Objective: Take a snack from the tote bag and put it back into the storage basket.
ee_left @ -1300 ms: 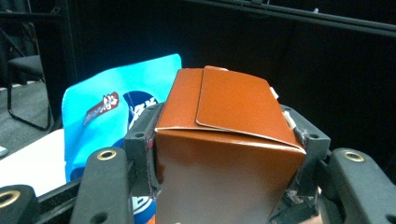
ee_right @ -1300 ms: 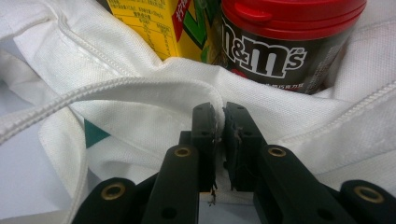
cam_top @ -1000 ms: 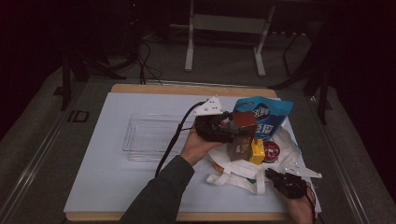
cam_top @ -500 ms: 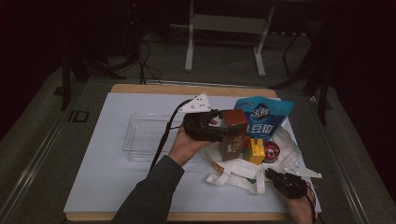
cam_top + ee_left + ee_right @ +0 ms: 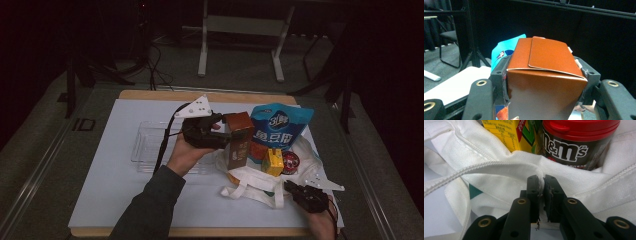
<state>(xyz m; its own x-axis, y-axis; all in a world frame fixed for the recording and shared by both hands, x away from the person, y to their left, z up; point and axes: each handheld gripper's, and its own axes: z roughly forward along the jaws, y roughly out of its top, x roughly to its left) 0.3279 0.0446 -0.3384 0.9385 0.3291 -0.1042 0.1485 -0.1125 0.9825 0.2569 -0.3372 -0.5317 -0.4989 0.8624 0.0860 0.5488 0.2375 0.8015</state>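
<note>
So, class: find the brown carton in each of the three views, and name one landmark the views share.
High view: the brown carton stands mid-table, held in the left gripper.
Left gripper view: centre, clamped between the fingers.
Right gripper view: not in it.
Shared landmark: the blue snack bag, behind the carton in both.

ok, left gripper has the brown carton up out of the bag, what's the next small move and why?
Probably carry the brown carton left over the clear tray and lower it in. The left gripper clamps it on both sides, lifted above the white bag, while the right gripper pinches the bag's edge to steady it.
</note>
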